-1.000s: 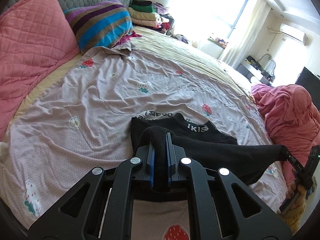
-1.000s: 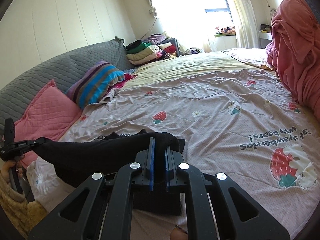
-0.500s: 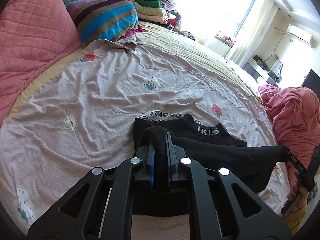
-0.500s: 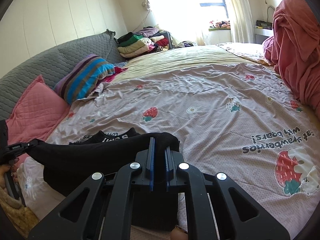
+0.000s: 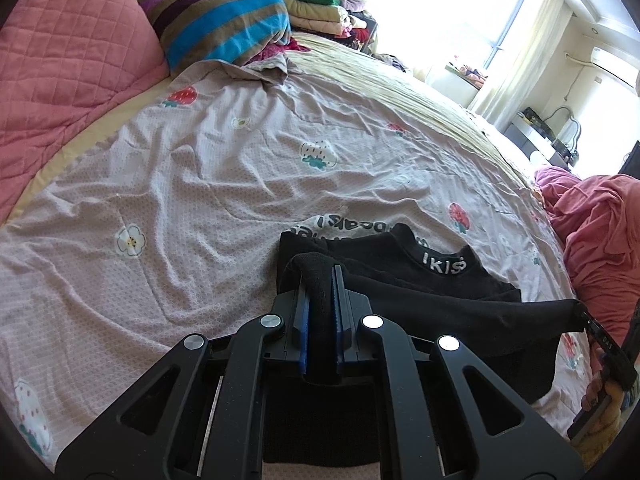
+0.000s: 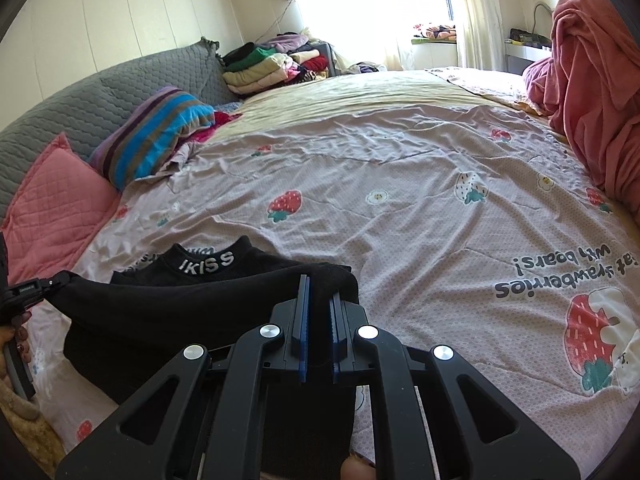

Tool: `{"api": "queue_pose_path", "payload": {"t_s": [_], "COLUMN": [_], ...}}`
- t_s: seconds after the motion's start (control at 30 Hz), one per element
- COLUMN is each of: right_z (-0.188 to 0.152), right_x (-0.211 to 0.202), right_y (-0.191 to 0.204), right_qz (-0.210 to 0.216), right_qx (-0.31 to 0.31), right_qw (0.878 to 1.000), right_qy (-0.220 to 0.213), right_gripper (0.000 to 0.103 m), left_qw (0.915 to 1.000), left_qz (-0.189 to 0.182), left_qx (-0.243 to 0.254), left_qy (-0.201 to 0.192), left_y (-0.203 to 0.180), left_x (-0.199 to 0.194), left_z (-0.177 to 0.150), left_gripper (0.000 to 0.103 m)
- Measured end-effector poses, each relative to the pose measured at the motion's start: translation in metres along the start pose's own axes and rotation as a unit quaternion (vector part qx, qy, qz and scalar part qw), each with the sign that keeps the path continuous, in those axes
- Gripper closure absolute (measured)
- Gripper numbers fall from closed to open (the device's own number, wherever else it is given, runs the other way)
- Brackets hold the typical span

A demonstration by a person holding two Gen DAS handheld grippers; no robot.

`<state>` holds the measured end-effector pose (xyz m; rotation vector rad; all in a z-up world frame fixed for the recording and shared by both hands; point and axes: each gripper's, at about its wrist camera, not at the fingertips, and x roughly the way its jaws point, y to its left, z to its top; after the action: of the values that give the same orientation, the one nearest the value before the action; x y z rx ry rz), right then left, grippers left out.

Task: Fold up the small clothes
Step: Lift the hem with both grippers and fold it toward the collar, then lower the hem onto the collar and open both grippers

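A small black garment (image 5: 432, 304) with a collar lettered IKISS (image 6: 208, 262) lies partly on the pink strawberry bedsheet (image 5: 200, 184). Its near edge is stretched taut between both grippers and folded over toward the collar. My left gripper (image 5: 320, 280) is shut on one corner of that edge. The right gripper (image 6: 318, 292) is shut on the other corner. In the left wrist view the right gripper (image 5: 600, 332) shows at the far right with a hand on it. The left gripper (image 6: 28, 290) sits at the left edge of the right wrist view.
A pink quilted pillow (image 5: 68, 52) and a striped pillow (image 5: 224, 12) lie at the head of the bed. A stack of folded clothes (image 6: 264, 64) stands behind them. A pink blanket heap (image 6: 592, 80) rises on the right side. The grey headboard (image 6: 100, 96) curves along the left.
Both grippers moved forward and down with the garment's edge, carrying it toward the collar. The bedsheet looms closer and the collar lettering shows more plainly.
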<state>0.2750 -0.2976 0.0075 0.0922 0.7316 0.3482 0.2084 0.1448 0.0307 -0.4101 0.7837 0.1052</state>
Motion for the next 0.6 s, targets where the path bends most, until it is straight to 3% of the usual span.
{"api": "queue_pose_path", "payload": {"t_s": [0.27, 0.5, 0.6], "right_z": [-0.005, -0.008, -0.009], "right_x": [0.017, 0.022, 0.019], "right_y": [0.000, 0.001, 0.003], "right_qz": [-0.011, -0.015, -0.028], "right_qx": [-0.001, -0.003, -0.008], "right_qw": [1.000, 1.000, 1.000], "right_qy": [0.014, 0.018, 0.008], "right_gripper": [0.096, 0.093, 0.077], "left_qw": [0.9999, 0.9996, 0.9993], "left_qz": [0.010, 0.020, 0.020], "left_qx": [-0.006, 0.004, 0.015], "left_qy": [0.005, -0.019, -0.029], "left_y": [0.006, 0.004, -0.001], "left_x": [0.011, -0.003, -0.012], "left_z": [-0.002, -0.002, -0.003], "left_gripper": [0.097, 0.094, 0.085]}}
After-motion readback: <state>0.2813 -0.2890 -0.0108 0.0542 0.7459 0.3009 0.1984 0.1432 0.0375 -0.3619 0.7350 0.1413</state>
